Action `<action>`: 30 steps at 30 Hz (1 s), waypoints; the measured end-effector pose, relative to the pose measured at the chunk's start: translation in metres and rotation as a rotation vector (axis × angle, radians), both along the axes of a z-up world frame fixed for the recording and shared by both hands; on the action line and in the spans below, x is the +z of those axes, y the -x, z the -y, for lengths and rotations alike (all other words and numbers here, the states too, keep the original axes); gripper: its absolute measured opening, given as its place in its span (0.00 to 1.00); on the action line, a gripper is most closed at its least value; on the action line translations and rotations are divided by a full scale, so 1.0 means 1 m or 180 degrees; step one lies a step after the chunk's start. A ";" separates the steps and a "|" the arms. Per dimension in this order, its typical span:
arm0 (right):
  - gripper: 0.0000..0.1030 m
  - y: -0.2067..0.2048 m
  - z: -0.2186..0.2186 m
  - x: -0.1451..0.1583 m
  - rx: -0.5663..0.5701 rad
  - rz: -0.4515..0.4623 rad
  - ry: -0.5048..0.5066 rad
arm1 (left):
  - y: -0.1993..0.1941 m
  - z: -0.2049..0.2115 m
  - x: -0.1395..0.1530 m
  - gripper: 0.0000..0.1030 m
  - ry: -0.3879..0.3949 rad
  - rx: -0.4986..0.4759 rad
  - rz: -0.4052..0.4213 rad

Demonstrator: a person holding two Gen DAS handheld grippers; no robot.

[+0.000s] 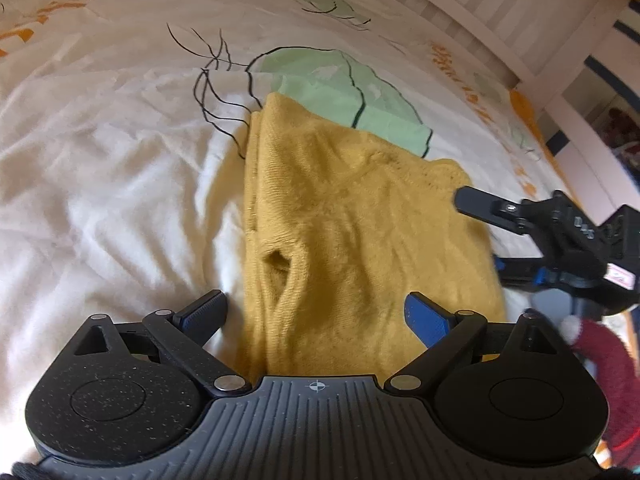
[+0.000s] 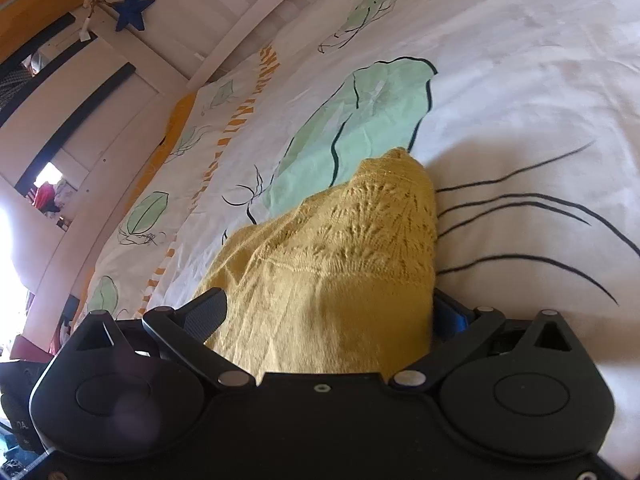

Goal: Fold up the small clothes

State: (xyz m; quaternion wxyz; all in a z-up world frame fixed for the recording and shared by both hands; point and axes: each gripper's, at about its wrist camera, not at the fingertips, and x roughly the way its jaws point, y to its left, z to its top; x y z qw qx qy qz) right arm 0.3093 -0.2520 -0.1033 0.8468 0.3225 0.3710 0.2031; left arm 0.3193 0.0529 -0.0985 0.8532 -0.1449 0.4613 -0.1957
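Mustard-yellow knitted garment (image 1: 360, 220) lies folded on white printed bedsheet (image 1: 100, 160), directly ahead of left gripper (image 1: 316, 312) — jaws spread, nothing pinched. Right gripper (image 2: 328, 316) also spread, straddling knit's lace-patterned end. Step: between folds. Next — pick fresh edge, pinch.

A yellow knitted garment (image 1: 360, 208) lies on the leaf-printed bedcover (image 1: 100, 160).
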 end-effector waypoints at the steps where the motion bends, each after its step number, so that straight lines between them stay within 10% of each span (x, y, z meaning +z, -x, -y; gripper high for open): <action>1: 1.00 -0.002 0.000 -0.001 0.0006 0.0004 -0.0010 | 0.000 0.001 0.000 0.93 0.0008 -0.0009 -0.0006; 19: 1.00 -0.004 -0.005 -0.002 0.0061 0.0127 0.0072 | 0.009 0.030 0.003 0.84 -0.0414 -0.0241 0.0022; 27: 1.00 -0.006 -0.005 0.000 0.0084 0.0097 0.0084 | 0.002 0.010 0.000 0.28 0.0037 -0.0095 -0.0209; 30: 0.47 -0.007 -0.008 0.004 0.0085 -0.0017 0.0336 | -0.001 0.000 -0.003 0.21 0.0283 -0.0050 -0.0355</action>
